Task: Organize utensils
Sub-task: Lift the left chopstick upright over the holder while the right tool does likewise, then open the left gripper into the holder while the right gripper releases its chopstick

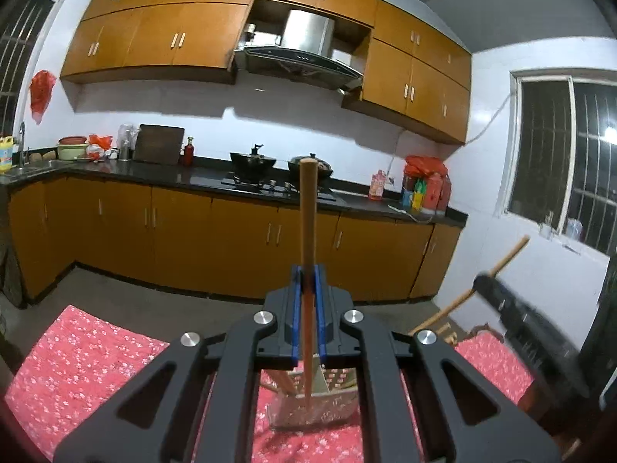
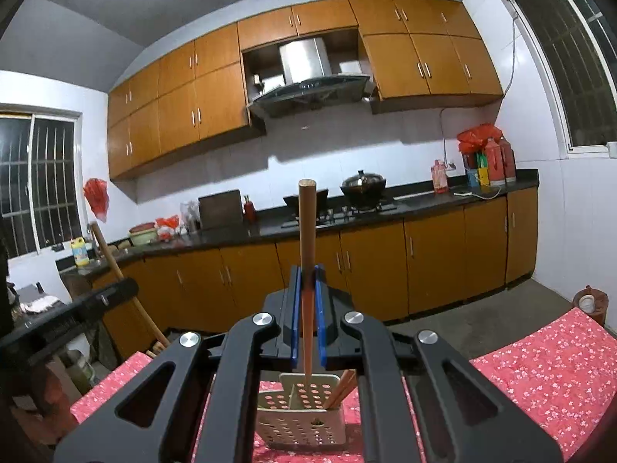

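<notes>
A round wooden utensil handle (image 1: 308, 231) stands upright between the blue pads of the left gripper (image 1: 308, 277), which is pinched tight on it, its lower end reaching down into a perforated utensil holder (image 1: 331, 405) on the red floral tablecloth (image 1: 77, 355). The right wrist view shows a matching picture: a second wooden handle (image 2: 306, 239), smooth and cylindrical with a flat cut top, clamped between the right gripper (image 2: 307, 281) pads and dipping into the same holder (image 2: 300, 420). Only this view makes the holder's build clear: pale plastic, a back wall and front face punched with round holes, an inner divider, and a pair of reddish chopsticks (image 2: 341, 389) leaning in its right compartment. The left view shows the holder more dimly, with chopsticks (image 1: 287, 382) on its left side, and catches the blurred black body of the other gripper (image 1: 520, 320) off to the right. Beyond lie glossy orange-brown kitchen cabinets (image 1: 239, 243), a dark countertop (image 1: 193, 175) with black woks (image 1: 252, 164) on the hob, and a steel range hood (image 2: 308, 77)
</notes>
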`<state>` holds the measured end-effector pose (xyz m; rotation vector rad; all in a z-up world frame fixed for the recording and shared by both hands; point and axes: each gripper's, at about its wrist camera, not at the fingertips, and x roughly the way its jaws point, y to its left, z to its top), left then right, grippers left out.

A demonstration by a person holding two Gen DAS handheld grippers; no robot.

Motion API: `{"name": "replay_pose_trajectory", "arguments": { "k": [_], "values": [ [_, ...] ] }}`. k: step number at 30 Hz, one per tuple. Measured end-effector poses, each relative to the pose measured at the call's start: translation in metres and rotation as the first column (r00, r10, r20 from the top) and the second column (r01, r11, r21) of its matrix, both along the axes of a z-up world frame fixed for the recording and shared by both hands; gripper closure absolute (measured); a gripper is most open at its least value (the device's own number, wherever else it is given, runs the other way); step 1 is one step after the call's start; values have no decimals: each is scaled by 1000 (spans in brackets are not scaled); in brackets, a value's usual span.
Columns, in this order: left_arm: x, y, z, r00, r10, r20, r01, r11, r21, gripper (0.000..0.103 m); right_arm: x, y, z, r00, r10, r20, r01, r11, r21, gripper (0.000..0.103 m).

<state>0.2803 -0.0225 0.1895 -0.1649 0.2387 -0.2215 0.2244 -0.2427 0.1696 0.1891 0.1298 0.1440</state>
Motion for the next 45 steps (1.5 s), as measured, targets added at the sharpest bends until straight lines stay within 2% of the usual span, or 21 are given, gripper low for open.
{"name": "replay_pose_trajectory", "arguments": {
  "k": [5,12,19,24,31,35,36,38,39,40,45],
  "values": [
    [9,3,9,999,19,29,-18,999,-31,95,9,-2,-5,1000,0,-29,0,1000,17,95],
    [13,2,25,994,46,100,-40,998,-57,95,10,1,0,1000,8,-13,-8,1000,14,95],
    [30,-4,-10,998,37,52,-34,998,-50,95,22,1,-16,998,12,-68,-11,1000,9,95],
    [37,-11,-34,998,33,61,-31,999,-32,95,31,-1,-23,994,28,-110,-24,999,34,95],
    [44,-20,-52,999,14,37,-13,1000,-15,95,37,1,-34,987,53,-150,-47,998,40,95],
    [50,-22,-61,1000,13,-8,-13,1000,2,95,41,3,-36,983,74,-170,-68,997,41,95],
    [51,-21,-62,1000,17,-20,-17,1000,7,92,41,3,-37,980,82,-182,-76,996,42,95],
    [50,-19,-61,999,22,-31,-21,1000,12,75,39,2,-37,979,86,-184,-78,996,49,89],
    [47,-17,-59,999,31,-27,-30,999,15,63,37,0,-36,980,83,-181,-75,996,53,76],
    [44,-15,-57,999,38,-20,-37,999,17,62,33,-1,-35,982,74,-173,-65,996,56,64],
    [22,6,-40,998,56,-6,-56,998,7,62,12,-12,-20,991,55,-125,-49,997,53,62]
  ]
}}
